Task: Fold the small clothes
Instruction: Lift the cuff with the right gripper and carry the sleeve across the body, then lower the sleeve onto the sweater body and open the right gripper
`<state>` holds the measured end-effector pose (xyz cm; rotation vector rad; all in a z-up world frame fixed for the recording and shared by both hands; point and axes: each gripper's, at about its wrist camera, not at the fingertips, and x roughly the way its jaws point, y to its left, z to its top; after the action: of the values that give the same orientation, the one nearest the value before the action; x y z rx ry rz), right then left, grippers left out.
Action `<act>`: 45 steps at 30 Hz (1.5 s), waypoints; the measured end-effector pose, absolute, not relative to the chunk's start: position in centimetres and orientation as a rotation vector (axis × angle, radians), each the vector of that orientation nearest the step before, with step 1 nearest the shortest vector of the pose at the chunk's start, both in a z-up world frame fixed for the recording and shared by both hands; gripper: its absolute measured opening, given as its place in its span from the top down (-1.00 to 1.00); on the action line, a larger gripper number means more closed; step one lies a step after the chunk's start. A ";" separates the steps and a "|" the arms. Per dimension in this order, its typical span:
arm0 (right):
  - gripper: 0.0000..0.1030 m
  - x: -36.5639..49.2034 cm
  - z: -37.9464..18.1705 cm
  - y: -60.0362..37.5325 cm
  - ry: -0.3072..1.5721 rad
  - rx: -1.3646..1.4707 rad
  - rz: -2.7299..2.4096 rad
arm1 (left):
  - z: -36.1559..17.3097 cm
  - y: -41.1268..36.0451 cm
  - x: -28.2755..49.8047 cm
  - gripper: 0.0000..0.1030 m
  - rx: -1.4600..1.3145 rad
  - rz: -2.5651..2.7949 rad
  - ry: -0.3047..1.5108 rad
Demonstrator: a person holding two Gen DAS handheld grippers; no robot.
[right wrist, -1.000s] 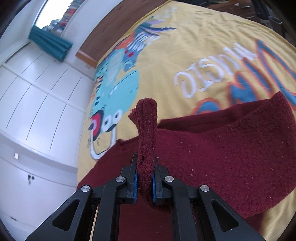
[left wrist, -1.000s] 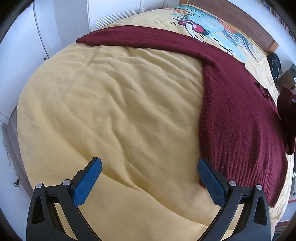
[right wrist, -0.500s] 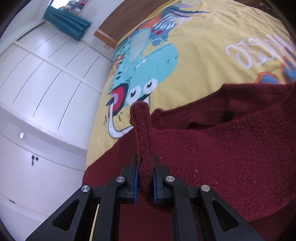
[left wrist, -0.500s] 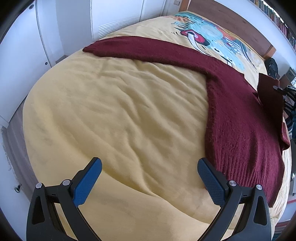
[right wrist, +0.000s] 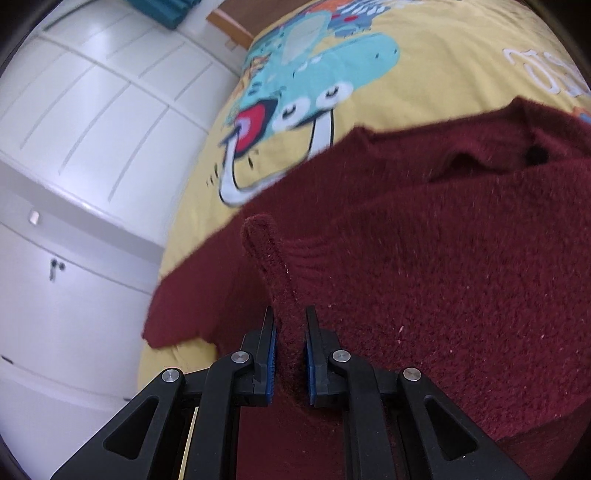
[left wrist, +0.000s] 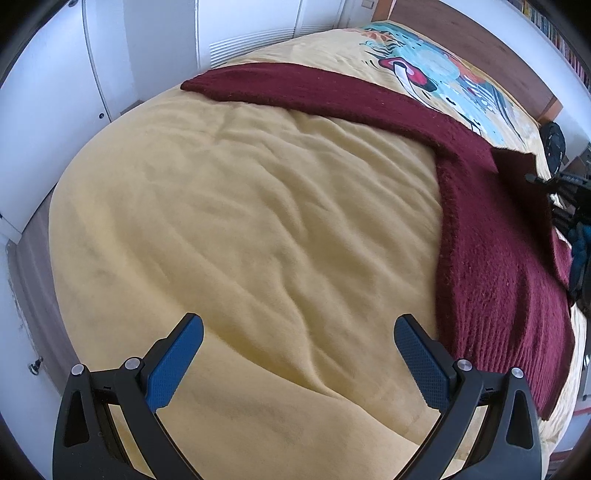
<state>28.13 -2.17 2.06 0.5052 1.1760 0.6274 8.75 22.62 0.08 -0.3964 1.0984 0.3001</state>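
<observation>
A dark red knitted sweater [left wrist: 491, 236] lies spread on the yellow blanket [left wrist: 240, 221], one sleeve [left wrist: 295, 88] stretched out to the far left. My left gripper [left wrist: 299, 354] hangs open over bare blanket, left of the sweater's hem, with nothing between its fingers. My right gripper [right wrist: 290, 321] is shut on a pinched fold [right wrist: 266, 258] of the sweater [right wrist: 443, 258], low over the sweater's body with a flap doubled over it. In the left wrist view the right gripper [left wrist: 535, 180] shows at the right edge, on that flap.
The blanket [right wrist: 406, 74] carries a cartoon print and white lettering towards the headboard [left wrist: 461, 29]. White wardrobe doors [right wrist: 74, 147] stand close along the bed's far side. A strip of floor [left wrist: 33, 236] shows beside the bed. A dark round object [left wrist: 554, 147] stands beyond the bed.
The right gripper has carried the pinched sweater edge across and down over the sweater's body. The left gripper has drifted a little over the blanket, still open.
</observation>
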 end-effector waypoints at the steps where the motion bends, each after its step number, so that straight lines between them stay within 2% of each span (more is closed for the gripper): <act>1: 0.72 27.9 1.5 -1.6 1.188 0.479 0.625 | 0.1 22.6 8.8 -0.98 -0.396 0.301 1.096; 8: 0.65 26.6 -1.2 0.8 1.231 0.402 0.594 | 0.8 22.4 9.3 -0.98 -0.338 0.316 1.059; 11: 0.52 26.6 -1.0 1.3 1.227 0.374 0.592 | 1.2 22.2 9.5 -0.98 -0.323 0.313 1.036; 13: 0.31 26.6 -0.5 1.8 1.224 0.349 0.604 | 1.5 22.1 9.6 -0.98 -0.331 0.287 1.022; 16: 0.24 26.0 0.6 3.0 1.207 0.280 0.631 | 1.9 21.8 9.9 -0.98 -0.326 0.268 1.014; 26: 0.23 22.9 4.4 2.1 1.108 0.190 0.670 | 2.8 21.9 10.2 -0.98 -0.340 0.230 1.001; 34: 0.23 22.4 0.7 0.6 1.218 0.191 0.590 | 2.9 22.7 9.8 -0.98 -0.380 0.211 1.008; 45: 0.23 16.8 6.9 -2.3 1.093 0.127 0.624 | 5.0 22.8 9.2 -0.98 -0.317 0.239 0.962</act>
<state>16.84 -2.28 6.93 0.1270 1.0928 0.6244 9.19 22.85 5.04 -0.3168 0.9622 0.2392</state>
